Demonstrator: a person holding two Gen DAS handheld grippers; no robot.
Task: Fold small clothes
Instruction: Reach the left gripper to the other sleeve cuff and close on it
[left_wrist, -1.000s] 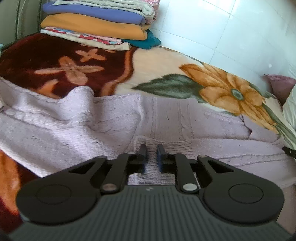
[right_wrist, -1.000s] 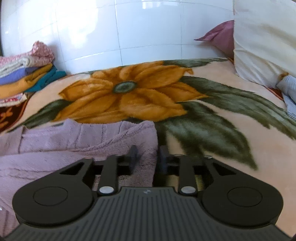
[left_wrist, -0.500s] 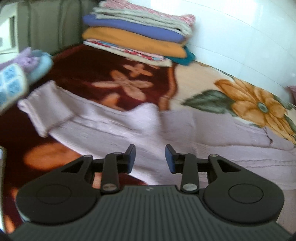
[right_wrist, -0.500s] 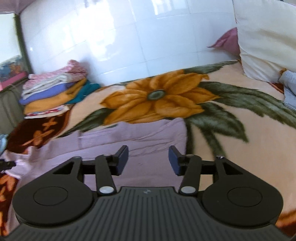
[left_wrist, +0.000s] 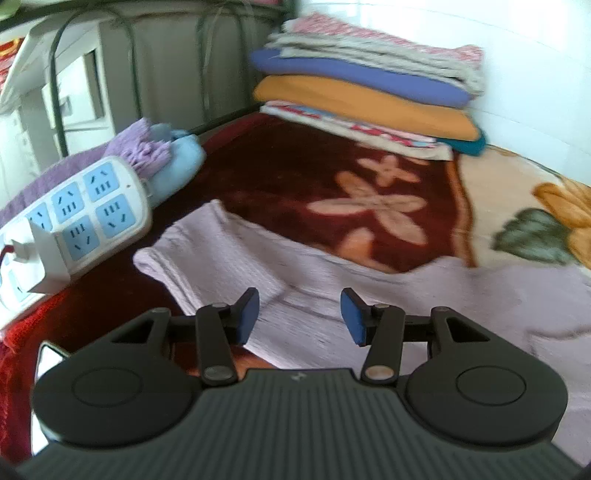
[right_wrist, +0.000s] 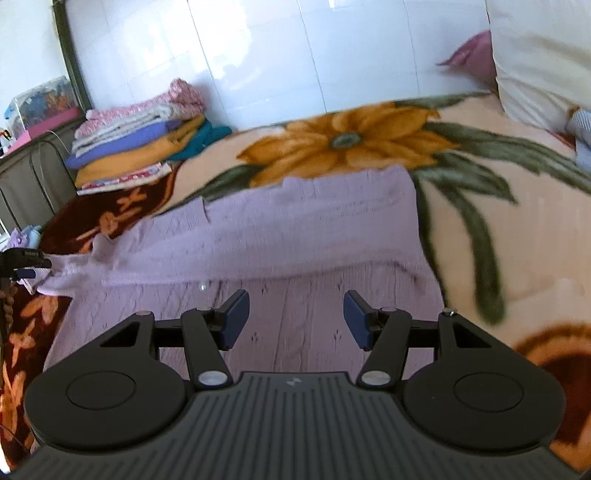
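A pale lilac knitted sweater lies spread on the flowered blanket, one sleeve reaching left with its cuff toward the power strip. My left gripper hovers above the sweater near that sleeve, its jaws opening and nothing between them. In the right wrist view the sweater lies folded over along its length. My right gripper is open above its near part, holding nothing. The left gripper's tip shows at the left edge there.
A stack of folded clothes sits at the blanket's far corner by the tiled wall. A white and blue power strip and purple and blue cloths lie at the left. A cream pillow stands at the far right.
Both grippers let go of the lilac sweater, opened and pulled back and up from it. The left view swung left to the sleeve and power strip.
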